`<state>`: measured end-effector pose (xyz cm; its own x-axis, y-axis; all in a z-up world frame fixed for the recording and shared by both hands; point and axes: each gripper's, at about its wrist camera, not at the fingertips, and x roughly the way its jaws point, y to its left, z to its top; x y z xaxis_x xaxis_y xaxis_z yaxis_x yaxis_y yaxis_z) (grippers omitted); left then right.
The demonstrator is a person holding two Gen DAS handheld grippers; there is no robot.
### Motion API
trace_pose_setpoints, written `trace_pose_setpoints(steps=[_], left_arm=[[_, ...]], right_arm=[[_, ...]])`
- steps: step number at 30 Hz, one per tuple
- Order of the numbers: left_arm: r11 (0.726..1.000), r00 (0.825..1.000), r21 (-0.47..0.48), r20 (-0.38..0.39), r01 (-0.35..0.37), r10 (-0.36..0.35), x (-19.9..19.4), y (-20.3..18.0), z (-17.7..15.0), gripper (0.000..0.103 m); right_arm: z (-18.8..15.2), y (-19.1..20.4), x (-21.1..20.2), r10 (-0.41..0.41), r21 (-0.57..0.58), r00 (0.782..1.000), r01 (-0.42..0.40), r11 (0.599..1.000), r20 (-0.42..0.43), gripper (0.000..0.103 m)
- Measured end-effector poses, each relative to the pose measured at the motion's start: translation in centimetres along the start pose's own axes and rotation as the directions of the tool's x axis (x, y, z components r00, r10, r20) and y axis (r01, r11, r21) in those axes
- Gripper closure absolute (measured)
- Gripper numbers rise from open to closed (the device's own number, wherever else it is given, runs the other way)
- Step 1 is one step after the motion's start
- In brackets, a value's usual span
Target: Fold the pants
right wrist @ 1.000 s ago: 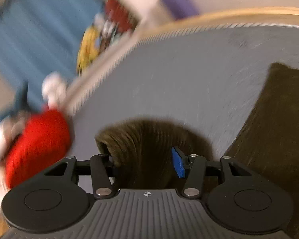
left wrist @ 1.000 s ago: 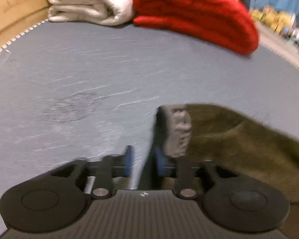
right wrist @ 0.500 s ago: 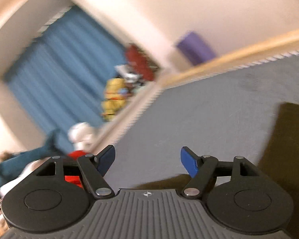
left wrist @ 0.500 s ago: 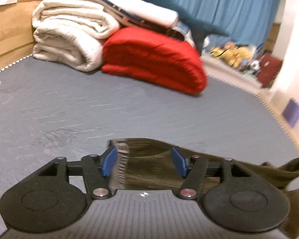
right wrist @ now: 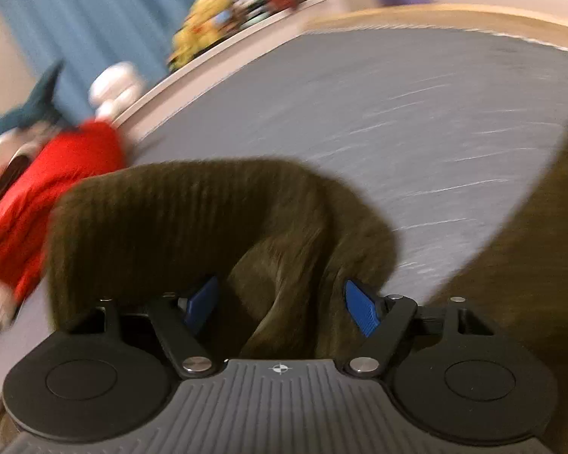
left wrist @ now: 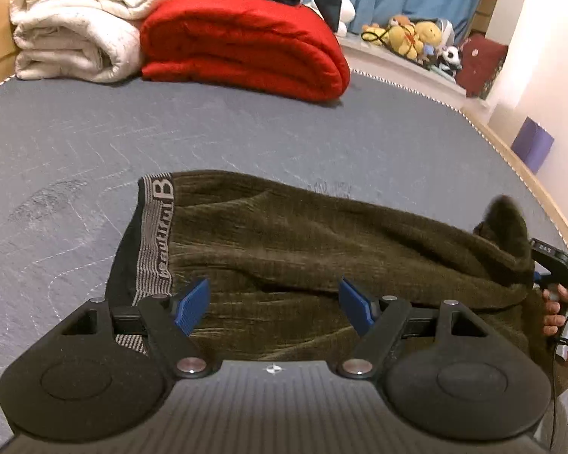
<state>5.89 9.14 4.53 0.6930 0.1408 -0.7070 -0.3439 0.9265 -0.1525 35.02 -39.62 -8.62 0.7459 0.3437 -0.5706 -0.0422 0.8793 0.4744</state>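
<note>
Olive-brown pants [left wrist: 303,234] lie crosswise on the grey mattress [left wrist: 208,132], their grey lettered waistband [left wrist: 157,238] at the left. My left gripper [left wrist: 274,306] hovers over the near edge of the cloth. Its jaws are opening and the blue pads touch nothing. At the right end the pants rise in a bunch, where a person's hand [left wrist: 560,317] holds the other tool. In the right wrist view my right gripper [right wrist: 282,302] stands open with a hump of the pants [right wrist: 193,212] loose between its fingers. More olive cloth [right wrist: 541,246] lies to its right.
A folded red blanket [left wrist: 246,41] and a folded white blanket [left wrist: 75,26] are stacked at the far side of the mattress. Plush toys [left wrist: 409,38] sit on a ledge behind it. The wooden bed edge [left wrist: 511,151] and a purple box [left wrist: 532,143] are at the right.
My left gripper let go of the waistband, widened and pulled back and up, so more of the pants shows. My right gripper widened, swung up, then came down over the bunched cloth.
</note>
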Motion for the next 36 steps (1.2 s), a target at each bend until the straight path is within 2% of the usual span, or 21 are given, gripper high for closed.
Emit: trace_pose_setpoints(steps=[2,4,5,6,8,9,11,13,15,17,18,19,21,22,25,27,28,29,31,33,36], left_arm=[[1.000,1.000,0.012,-0.003,-0.002,0.002,0.5,0.3,0.0,0.023],[1.000,1.000,0.014,-0.006,-0.003,0.003,0.8,0.5,0.2,0.023],[1.000,1.000,0.011,-0.007,-0.004,0.004,0.9,0.6,0.2,0.023],[1.000,1.000,0.008,-0.007,-0.004,0.004,1.0,0.7,0.2,0.023],[1.000,1.000,0.008,-0.006,-0.002,0.002,0.8,0.8,0.2,0.023],[1.000,1.000,0.009,-0.004,-0.002,0.002,0.9,0.9,0.2,0.023],[1.000,1.000,0.010,-0.003,0.000,0.000,0.5,0.7,0.2,0.023],[1.000,1.000,0.007,0.000,0.002,-0.002,0.5,0.8,0.2,0.023],[1.000,1.000,0.007,0.001,0.007,-0.007,0.4,0.7,0.2,0.023],[1.000,1.000,0.006,0.000,0.009,-0.009,0.4,0.6,0.2,0.023],[1.000,1.000,0.004,-0.002,0.012,-0.012,0.4,0.6,0.2,0.023],[1.000,1.000,0.002,-0.004,0.013,-0.013,0.4,0.6,0.2,0.023],[1.000,1.000,-0.003,-0.009,0.017,-0.017,0.5,0.6,0.2,0.023],[1.000,1.000,-0.005,-0.010,0.019,-0.019,0.5,0.7,0.2,0.023],[1.000,1.000,-0.010,-0.008,0.019,-0.019,0.3,1.0,0.3,0.023],[1.000,1.000,-0.011,-0.007,0.020,-0.020,0.3,1.3,0.3,0.023],[1.000,1.000,-0.011,-0.007,0.019,-0.019,0.3,1.3,0.3,0.023],[1.000,1.000,-0.011,-0.009,0.017,-0.018,0.3,1.3,0.3,0.023],[1.000,1.000,-0.015,-0.013,0.017,-0.018,0.4,1.5,0.3,0.023],[0.999,1.000,-0.024,-0.014,0.021,-0.022,0.4,1.5,0.4,0.023],[0.999,1.000,-0.022,-0.010,0.027,-0.028,0.3,1.3,0.5,0.023]], right_arm=[[-0.3,1.5,0.5,0.059,-0.073,0.997,-0.063,0.995,-0.053,0.026],[-0.3,2.7,0.3,0.052,-0.156,0.997,-0.059,0.986,-0.051,0.029],[0.0,3.0,0.4,0.038,-0.162,0.998,-0.044,0.986,-0.042,0.041],[0.2,2.8,0.3,0.022,-0.131,0.999,-0.026,0.991,-0.035,0.058],[0.9,1.4,-0.2,0.025,-0.019,1.000,-0.025,1.000,-0.002,0.075],[1.1,0.5,-0.8,0.043,0.036,0.999,-0.043,0.998,0.016,0.078],[0.9,0.8,-2.0,0.045,0.039,0.998,-0.048,0.998,0.052,0.080],[0.6,2.3,-3.3,0.028,-0.032,0.996,-0.026,0.999,0.086,0.081],[0.4,5.0,-5.0,0.057,-0.143,0.991,-0.040,0.989,0.123,0.081],[0.1,8.7,-6.5,0.162,-0.337,0.981,-0.119,0.934,0.104,0.081],[-0.6,10.6,-7.2,0.242,-0.443,0.970,-0.201,0.874,0.037,0.078],[-1.4,11.8,-7.9,0.311,-0.503,0.948,-0.304,0.809,-0.073,0.076],[-3.1,12.7,-8.5,0.406,-0.521,0.871,-0.491,0.699,-0.277,0.073],[-3.6,12.7,-8.5,0.421,-0.516,0.852,-0.524,0.677,-0.312,0.070],[-2.3,10.9,-8.2,0.475,-0.389,0.827,-0.561,0.731,-0.300,0.053],[-0.2,8.3,-8.5,0.556,-0.246,0.810,-0.586,0.772,-0.186,0.037],[1.0,7.1,-8.2,0.572,-0.174,0.811,-0.585,0.792,-0.122,0.033],[1.9,5.8,-8.1,0.563,-0.097,0.825,-0.565,0.819,-0.049,0.026],[3.2,3.7,-6.9,0.521,0.038,0.853,-0.522,0.852,0.035,0.026],[3.8,2.7,-5.4,0.484,0.140,0.874,-0.485,0.863,0.042,0.026],[4.1,2.4,-2.7,0.418,0.187,0.909,-0.409,0.893,-0.009,0.022]])
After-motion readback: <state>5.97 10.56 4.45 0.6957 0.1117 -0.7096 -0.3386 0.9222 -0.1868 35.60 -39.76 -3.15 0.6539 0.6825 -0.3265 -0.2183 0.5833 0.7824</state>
